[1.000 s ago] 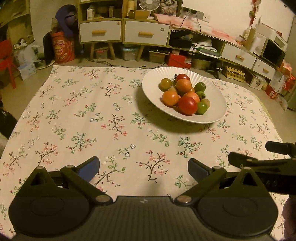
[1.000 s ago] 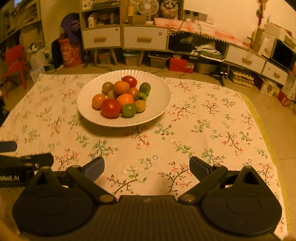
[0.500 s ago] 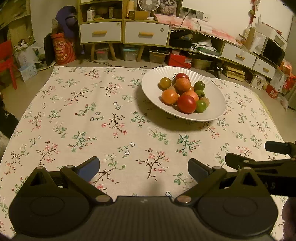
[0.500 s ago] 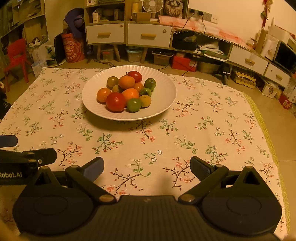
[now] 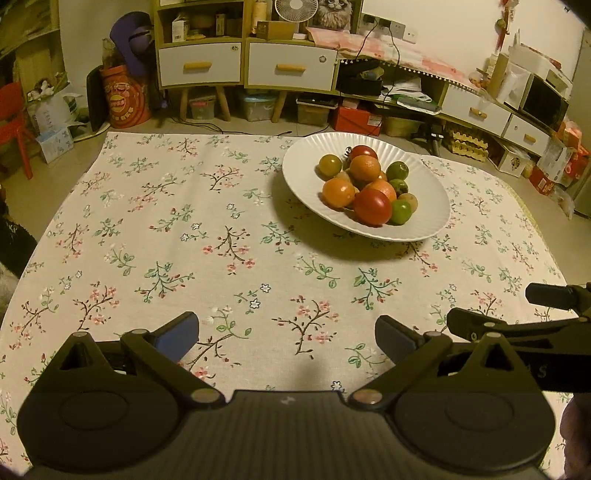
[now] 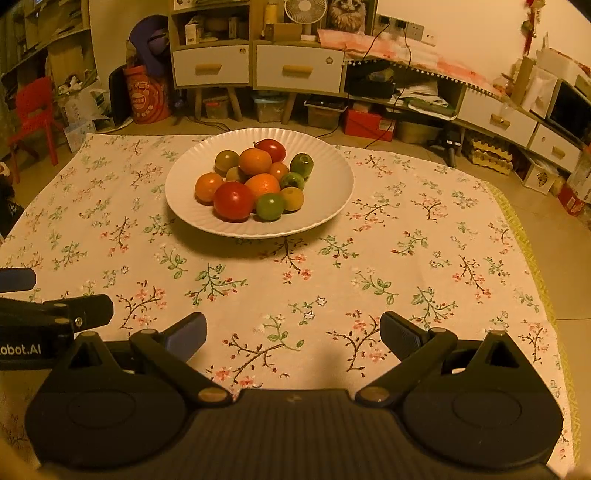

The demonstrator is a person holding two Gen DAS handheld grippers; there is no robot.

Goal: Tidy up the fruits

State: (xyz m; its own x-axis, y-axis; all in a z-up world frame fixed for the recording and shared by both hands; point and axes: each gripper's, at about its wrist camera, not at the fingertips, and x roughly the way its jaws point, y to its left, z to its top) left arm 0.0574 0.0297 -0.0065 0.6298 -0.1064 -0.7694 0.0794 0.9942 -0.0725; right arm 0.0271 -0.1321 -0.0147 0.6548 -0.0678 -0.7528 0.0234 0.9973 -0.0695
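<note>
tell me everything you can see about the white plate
The white plate is round, wide and shallow, with a fluted rim and a matte, ceramic-like look. It sits flat on the floral tablecloth toward the far side, casting a shadow. It holds a pile of red, orange and green fruits. Neither gripper touches it.

A home living room: drawer cabinets (image 5: 243,66), floral tablecloth (image 5: 184,229), fan (image 6: 306,9).

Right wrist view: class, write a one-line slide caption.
Open right hand-held gripper faces a white plate piled with fruits.
</note>
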